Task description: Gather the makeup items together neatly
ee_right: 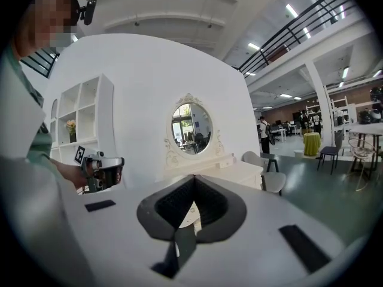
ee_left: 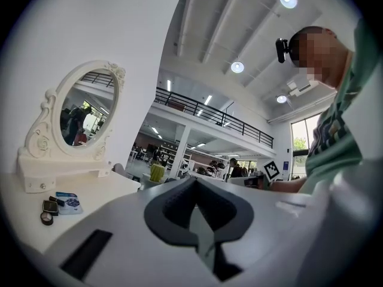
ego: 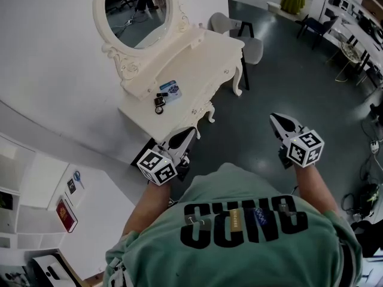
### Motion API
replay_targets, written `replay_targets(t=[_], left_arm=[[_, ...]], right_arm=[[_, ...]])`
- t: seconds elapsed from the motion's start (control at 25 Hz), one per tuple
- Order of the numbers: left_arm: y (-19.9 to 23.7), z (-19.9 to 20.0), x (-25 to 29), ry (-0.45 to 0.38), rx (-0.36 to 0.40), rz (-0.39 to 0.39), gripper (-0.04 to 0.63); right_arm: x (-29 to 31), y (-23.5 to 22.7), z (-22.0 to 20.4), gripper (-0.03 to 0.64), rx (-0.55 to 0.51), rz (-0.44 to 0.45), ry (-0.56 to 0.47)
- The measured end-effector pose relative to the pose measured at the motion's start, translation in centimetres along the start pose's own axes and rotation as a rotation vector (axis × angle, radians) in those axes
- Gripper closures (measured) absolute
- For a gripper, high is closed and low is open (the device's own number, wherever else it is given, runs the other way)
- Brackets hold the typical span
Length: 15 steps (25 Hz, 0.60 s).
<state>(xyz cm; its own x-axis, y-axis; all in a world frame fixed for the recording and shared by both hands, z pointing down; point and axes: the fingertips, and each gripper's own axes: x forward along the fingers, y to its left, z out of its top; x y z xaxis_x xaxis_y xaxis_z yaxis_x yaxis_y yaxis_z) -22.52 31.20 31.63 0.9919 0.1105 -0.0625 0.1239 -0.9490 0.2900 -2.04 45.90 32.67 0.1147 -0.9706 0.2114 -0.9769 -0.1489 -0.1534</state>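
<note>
- Standing well back from the table [ego: 200,55], the person holds both grippers out in front, and neither is near the work.
- Left gripper [ego: 188,131]: jaws pressed together with nothing between them, as its own view [ee_left: 195,183] shows plainly.
- Right gripper [ego: 275,119]: likewise closed and empty [ee_right: 192,183], tilted a little downward.
- The makeup items sit in a loose cluster on the near end of the tabletop, below the mirror [ego: 136,5]: a blue palette [ego: 170,90], a dark compact [ego: 159,101] just beside it, and a small round piece [ego: 159,110] at the near edge (too small to name for sure).
- The relation that matters: in the head view the cluster lies ahead of the left gripper and a little to its left, while the right gripper is far off to the other side. The left is clearly the nearer.
- The left gripper view agrees: the palette [ee_left: 69,201] and compact [ee_left: 50,207] show low at the left, so that gripper aims to the right of them.
- The palette's long axis runs slantwise across the tabletop, roughly along the table's length.
- My reading is that gathering has not begun; the next move calls for stepping closer, swinging the left gripper leftward and opening it.
</note>
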Motion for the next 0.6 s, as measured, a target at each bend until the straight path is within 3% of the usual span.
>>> replay_targets(t=[0.6], left_arm=[[-5.6, -3.7, 10.6, 0.004, -0.019, -0.049, 0.586]], right_arm=[[-5.2, -8.2, -0.5, 0.623, -0.040, 0.028, 0.011]])
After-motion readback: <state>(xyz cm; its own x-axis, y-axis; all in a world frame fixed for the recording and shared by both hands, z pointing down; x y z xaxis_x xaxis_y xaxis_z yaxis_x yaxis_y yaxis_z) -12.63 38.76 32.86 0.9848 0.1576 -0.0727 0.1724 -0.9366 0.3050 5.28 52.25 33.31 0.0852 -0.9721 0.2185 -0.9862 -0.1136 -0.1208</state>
